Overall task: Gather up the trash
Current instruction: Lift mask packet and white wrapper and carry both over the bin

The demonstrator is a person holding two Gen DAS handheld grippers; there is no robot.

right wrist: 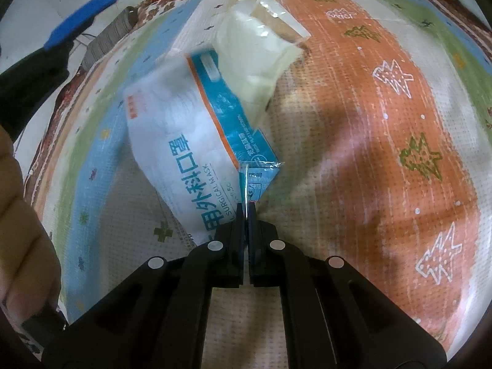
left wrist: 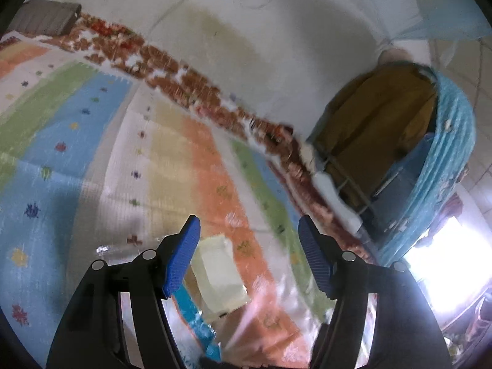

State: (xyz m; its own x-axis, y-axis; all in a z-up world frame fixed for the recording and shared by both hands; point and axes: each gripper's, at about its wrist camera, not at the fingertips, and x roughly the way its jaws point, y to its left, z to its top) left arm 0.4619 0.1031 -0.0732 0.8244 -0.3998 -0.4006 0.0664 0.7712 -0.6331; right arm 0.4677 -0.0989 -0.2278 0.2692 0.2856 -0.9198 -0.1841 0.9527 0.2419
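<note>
A white and blue surgical-mask package (right wrist: pixel 172 129) lies on the striped play mat (right wrist: pixel 353 123). My right gripper (right wrist: pixel 246 208) is shut on the thin clear plastic edge at the package's corner. A pale yellow packet (right wrist: pixel 258 61) rests on the far end of the package. In the left wrist view the same pale packet (left wrist: pixel 218 276) lies on the mat below and between my left gripper's (left wrist: pixel 248 220) blue fingers (left wrist: pixel 181 258), which stand apart and press on nothing. A strip of the mask package (left wrist: pixel 196 316) shows beneath. One blue finger of the left gripper (right wrist: pixel 83 18) shows at the upper left of the right wrist view.
A bin lined with a light blue bag (left wrist: pixel 446 166), brown inside, stands at the right past the mat's patterned border (left wrist: pixel 190 83). A grey box (left wrist: pixel 46 18) sits at the mat's far left corner. A person's hand (right wrist: pixel 21 215) shows at the left edge. Bright light floods the lower right.
</note>
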